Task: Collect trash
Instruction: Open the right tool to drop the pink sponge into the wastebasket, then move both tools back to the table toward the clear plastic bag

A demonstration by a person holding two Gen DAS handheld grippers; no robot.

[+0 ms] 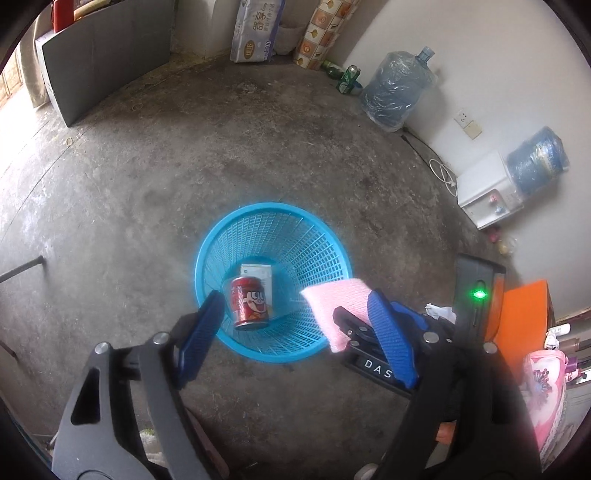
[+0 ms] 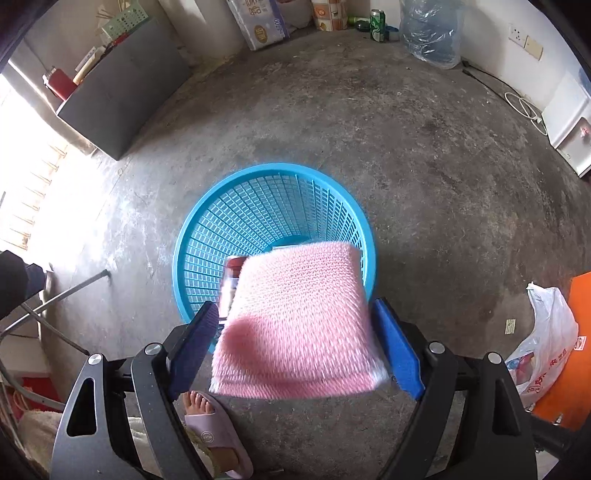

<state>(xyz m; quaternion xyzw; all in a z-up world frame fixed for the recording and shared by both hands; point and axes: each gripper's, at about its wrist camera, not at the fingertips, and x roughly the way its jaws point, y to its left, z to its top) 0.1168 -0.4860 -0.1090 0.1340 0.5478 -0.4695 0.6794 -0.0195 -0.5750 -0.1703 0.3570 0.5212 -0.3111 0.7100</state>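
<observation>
A blue mesh basket [image 1: 321,254] stands on the concrete floor; it also shows in the right wrist view [image 2: 258,206]. Inside lie a red can [image 1: 249,302] and a white carton [image 1: 258,275]. My left gripper [image 1: 295,325] is open and empty, just above the basket's near rim. A pink foam pad [image 2: 299,317] sits blurred between the spread fingers of my right gripper [image 2: 295,339], over the basket's near side. The pad touches neither fingertip clearly. In the left wrist view the pad [image 1: 338,306] shows at the right gripper's tip.
A grey cabinet [image 2: 122,96] stands at far left. A water jug [image 1: 399,88], a green can [image 1: 349,77] and a tissue pack [image 1: 255,33] line the far wall. A plastic bag [image 2: 546,339] and an orange box [image 2: 576,350] are at right. A sandalled foot [image 2: 210,424] is below.
</observation>
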